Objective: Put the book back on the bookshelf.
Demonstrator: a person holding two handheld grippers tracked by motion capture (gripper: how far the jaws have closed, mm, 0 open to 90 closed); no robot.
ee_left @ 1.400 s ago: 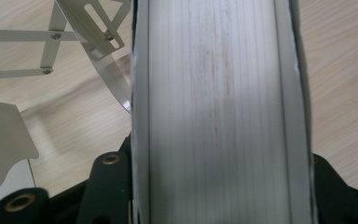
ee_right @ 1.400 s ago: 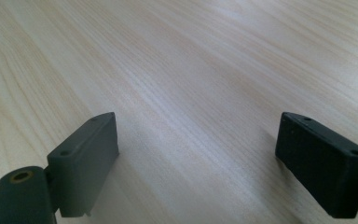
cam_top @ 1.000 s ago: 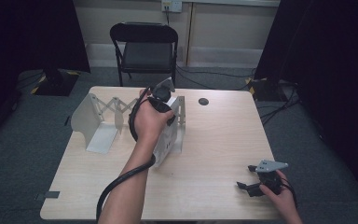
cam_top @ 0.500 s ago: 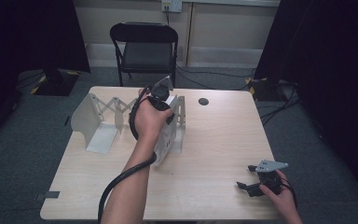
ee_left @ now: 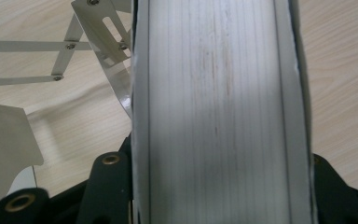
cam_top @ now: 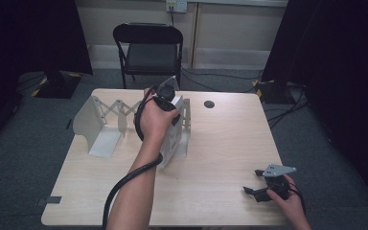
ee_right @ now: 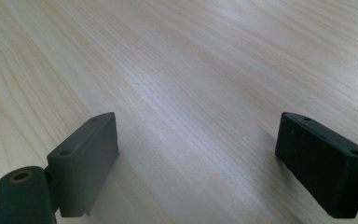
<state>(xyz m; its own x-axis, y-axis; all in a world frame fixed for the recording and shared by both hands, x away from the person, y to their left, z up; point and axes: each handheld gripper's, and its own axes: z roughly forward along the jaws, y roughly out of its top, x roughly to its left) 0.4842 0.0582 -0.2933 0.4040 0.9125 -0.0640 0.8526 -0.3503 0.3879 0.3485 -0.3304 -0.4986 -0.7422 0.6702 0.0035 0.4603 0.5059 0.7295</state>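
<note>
I keep left gripper [cam_top: 168, 98] clamped on white book [ee_left: 216, 112], book between its jaws | right gripper [cam_top: 261, 183] wide open, empty, well apart on table [cam_top: 220, 143]

Dim room with black edges; the table [cam_top: 220, 143] evenly lit from above, close views soft

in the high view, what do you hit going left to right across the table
White metal end plate of the expanding scissor-link rack → left gripper clamped on the white book → small round black disc → right gripper, jaws open near the front edge.
</note>
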